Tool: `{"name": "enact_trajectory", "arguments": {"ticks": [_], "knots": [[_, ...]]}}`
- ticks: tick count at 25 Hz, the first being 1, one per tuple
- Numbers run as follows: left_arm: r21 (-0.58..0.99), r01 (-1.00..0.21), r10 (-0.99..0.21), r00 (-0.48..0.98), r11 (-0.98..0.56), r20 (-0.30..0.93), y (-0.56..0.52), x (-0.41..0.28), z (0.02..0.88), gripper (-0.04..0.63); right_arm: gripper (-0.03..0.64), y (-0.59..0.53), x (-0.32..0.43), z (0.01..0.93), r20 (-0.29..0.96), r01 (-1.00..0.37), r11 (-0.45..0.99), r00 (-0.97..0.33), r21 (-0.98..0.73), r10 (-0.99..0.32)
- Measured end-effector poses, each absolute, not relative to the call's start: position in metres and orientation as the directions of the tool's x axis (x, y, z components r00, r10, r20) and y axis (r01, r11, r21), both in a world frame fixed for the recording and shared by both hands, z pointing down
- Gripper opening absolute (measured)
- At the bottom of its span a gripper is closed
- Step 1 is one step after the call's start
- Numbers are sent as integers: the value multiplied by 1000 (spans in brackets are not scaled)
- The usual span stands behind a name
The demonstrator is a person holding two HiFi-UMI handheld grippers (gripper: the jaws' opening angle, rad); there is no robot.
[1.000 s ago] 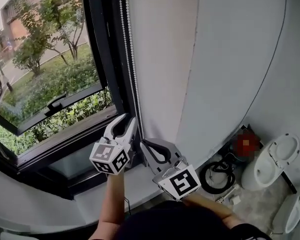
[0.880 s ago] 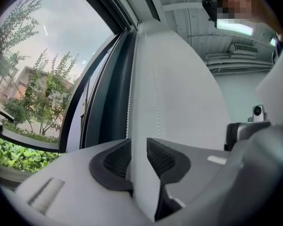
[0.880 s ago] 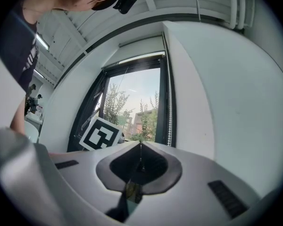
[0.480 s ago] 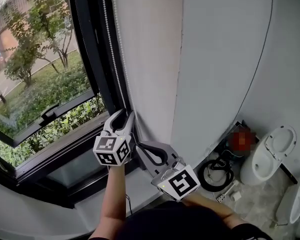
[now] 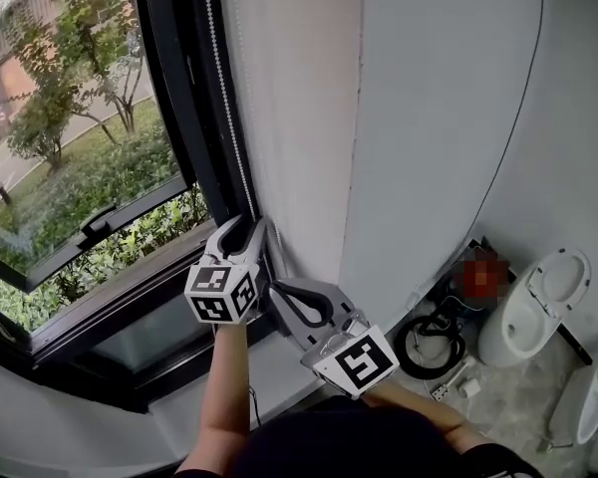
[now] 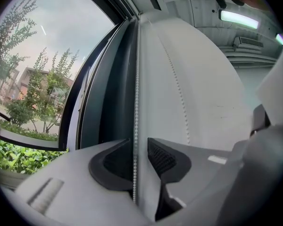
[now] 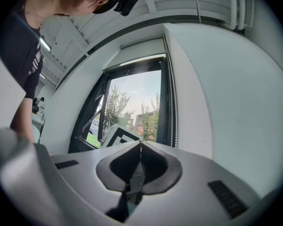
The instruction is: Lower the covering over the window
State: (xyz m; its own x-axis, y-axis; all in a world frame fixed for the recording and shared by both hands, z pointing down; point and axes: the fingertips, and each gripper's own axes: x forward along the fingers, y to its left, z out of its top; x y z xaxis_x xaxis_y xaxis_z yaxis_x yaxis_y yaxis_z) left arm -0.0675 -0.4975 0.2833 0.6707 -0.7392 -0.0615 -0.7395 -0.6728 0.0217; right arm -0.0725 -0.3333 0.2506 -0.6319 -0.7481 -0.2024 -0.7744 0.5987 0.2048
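A white bead chain point(image 5: 222, 88) hangs along the black window frame point(image 5: 174, 98), next to the white wall. My left gripper point(image 5: 247, 227) points level at it. In the left gripper view the bead chain point(image 6: 136, 102) runs down between the jaws of the left gripper point(image 6: 140, 147). The jaws have just been opening: the beads lie by the left pad, and a gap shows to the right pad point(image 6: 161, 157). My right gripper point(image 5: 277, 292) sits lower right of the left one. In its own view the right gripper point(image 7: 140, 147) is shut with nothing seen between the pads. The bead chain point(image 7: 172, 102) hangs beyond it.
An open window sash point(image 5: 100, 217) tilts outward over green shrubs. The white wall point(image 5: 429, 118) stands right of the frame, with a sill point(image 5: 269, 366) below. On the floor at lower right are a toilet point(image 5: 538, 312) and a coiled black cable point(image 5: 434, 352).
My left gripper has shifted sideways so that the bead chain now runs into its jaws instead of hanging beside them. The right gripper has held still.
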Motion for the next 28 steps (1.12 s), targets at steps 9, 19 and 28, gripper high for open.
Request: {"name": "enact_trajectory", "arguments": {"ticks": [9,19,28], "knots": [[55,-729,-731,682,-682,-35,-501,-60,287,14,13,-330,-72,249,-211,-761,618,-649,199,-731],[28,-688,-688,725,-726,-16,-450,-78,293,12,13,-326,-68,250,-223,-748,643,-663,162,-715],[45,-685,-686,725,-727,-65,-368,-105,290,12,14,-309,-64,243,-245,-693,705,-717,150,-653]]}}
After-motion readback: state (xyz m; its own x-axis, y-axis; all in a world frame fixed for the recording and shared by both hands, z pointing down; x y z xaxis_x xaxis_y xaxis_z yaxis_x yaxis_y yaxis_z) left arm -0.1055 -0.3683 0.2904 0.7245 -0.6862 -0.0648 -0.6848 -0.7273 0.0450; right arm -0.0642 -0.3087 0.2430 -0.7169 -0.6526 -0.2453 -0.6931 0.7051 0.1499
